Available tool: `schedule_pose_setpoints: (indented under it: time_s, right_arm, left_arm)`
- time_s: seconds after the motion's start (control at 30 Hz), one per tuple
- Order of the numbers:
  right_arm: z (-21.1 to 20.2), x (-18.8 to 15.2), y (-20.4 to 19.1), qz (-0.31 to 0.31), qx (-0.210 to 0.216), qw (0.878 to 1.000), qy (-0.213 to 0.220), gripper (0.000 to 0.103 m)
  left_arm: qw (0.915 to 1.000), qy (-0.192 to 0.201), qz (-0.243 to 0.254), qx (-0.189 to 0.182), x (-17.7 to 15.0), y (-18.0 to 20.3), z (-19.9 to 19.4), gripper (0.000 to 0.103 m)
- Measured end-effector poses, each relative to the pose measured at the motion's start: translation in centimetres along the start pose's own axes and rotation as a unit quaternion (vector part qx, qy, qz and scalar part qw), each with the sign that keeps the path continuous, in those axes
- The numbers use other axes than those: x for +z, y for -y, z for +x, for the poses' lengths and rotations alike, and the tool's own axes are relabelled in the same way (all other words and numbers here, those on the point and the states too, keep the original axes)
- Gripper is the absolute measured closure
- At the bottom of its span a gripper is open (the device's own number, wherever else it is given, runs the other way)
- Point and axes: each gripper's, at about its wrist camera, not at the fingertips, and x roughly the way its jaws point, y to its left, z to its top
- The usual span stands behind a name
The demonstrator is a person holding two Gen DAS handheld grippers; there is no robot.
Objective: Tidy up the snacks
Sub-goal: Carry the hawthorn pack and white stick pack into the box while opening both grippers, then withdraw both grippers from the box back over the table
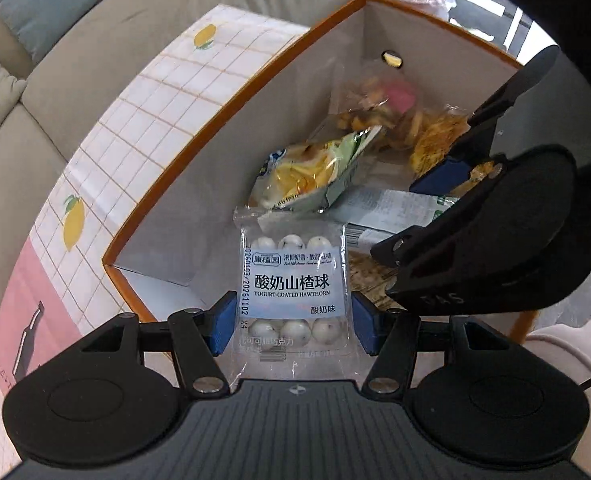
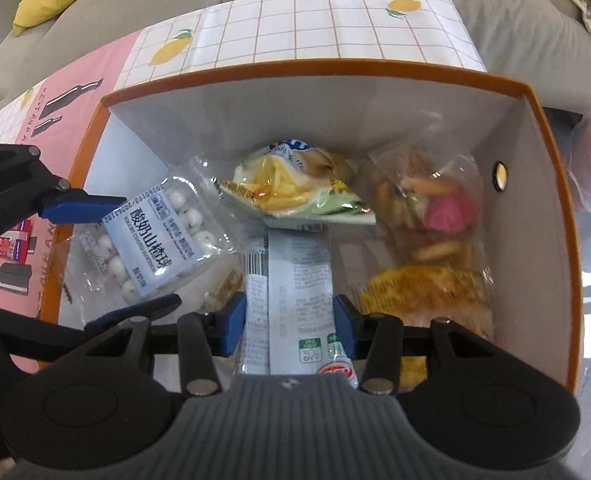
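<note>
left gripper [image 1: 291, 322] fingers grip hawthorn pack [image 1: 291, 280] | right gripper [image 2: 291, 326] fingers grip grey packet [image 2: 295, 280] (label hidden)

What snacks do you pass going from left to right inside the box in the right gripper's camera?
Yogurt hawthorn ball pack → grey-white packet in the right gripper → clear bag of mixed crackers.
</note>
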Motion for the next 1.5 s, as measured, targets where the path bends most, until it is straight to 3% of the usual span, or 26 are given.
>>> schedule_pose_setpoints:
  time_s: [0.13,0.33,0.5,0.77,1.0,1.27,1.5]
  right_arm:
    - [1.0,0.6,0.1,-0.001,-0.004,1.000,-0.010,0.056]
    - [-0.3,0.3,0.7,-0.001,0.014,1.000,0.002,0.044]
    - [-1.7,-0.1,1.2,0.006,0.016,1.000,0.010,0.042]
    - [-2.8,-1.4,1.2,0.022,0.016,1.000,0.013,0.041]
    - [-3.3,-2.1,0.6,0.019,-0.002,1.000,0.011,0.040]
    - [-5.5,-3.5,-0.4,0.049,0.006,0.998,0.035,0.039]
    - [-8.9,-6.1,-3.9,0.054,-0.032,0.993,0.104,0.039]
  left_arm:
    - [0.9995,-0.009,-0.011,-0.029,-0.1,-0.2,0.3,0.035]
    - [0.9993,-0.028,-0.009,-0.022,0.0,0.0,0.9,0.035]
    - [0.9987,-0.048,-0.010,-0.015,0.1,0.2,1.4,0.029]
    - [0.9944,-0.084,-0.059,-0.022,-0.3,-0.9,1.4,0.026]
    - [0.9961,-0.054,-0.065,-0.024,-1.7,-1.6,-2.4,0.026]
    - [0.9923,0.030,-0.113,-0.041,-5.0,-2.9,-8.5,0.026]
    - [0.9803,0.124,-0.152,-0.017,-9.0,-3.2,-12.9,0.026]
